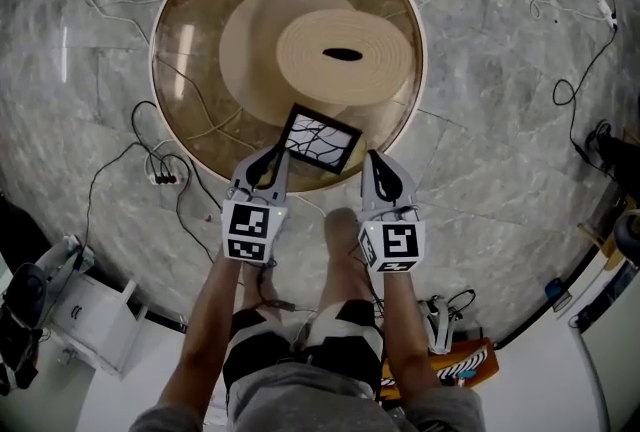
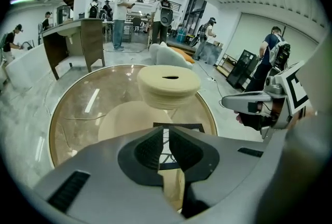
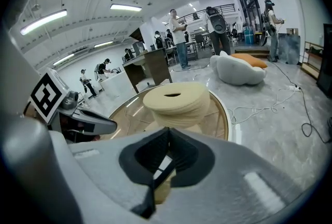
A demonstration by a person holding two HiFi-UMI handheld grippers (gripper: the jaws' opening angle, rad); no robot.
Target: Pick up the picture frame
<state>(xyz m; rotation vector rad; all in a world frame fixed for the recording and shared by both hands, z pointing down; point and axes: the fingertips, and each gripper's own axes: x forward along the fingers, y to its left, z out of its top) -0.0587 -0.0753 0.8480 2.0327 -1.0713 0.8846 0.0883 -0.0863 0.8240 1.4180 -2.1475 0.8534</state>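
Head view puts the picture frame [image 1: 320, 142] flat on the near edge of the round glass-topped desk [image 1: 190, 40] — a black border round a pale sheet with dark branching lines, turned a little askew. Under the glass you can see the beige pedestal [image 1: 345, 55] with a dark slot in its top. Your left hand-held gripper [image 1: 273, 156] points at the frame's left side and your right hand-held gripper [image 1: 372, 158] at its right corner, so the frame sits between the two tips, each just beside it; whether either tip touches it cannot be told from above. Left gripper view shows that gripper's jaws pressed together at the tips with nothing clamped — the frame shows through the slit below them, lying beyond on the glass. Right gripper view shows the same on the other side: jaws together, gripping nothing, a strip of the frame visible behind the gap. Thin cables [image 1: 160, 165] trail over the grey marble floor [image 1: 500, 70] round the desk, and people [image 2: 120, 10] stand far back in the room.
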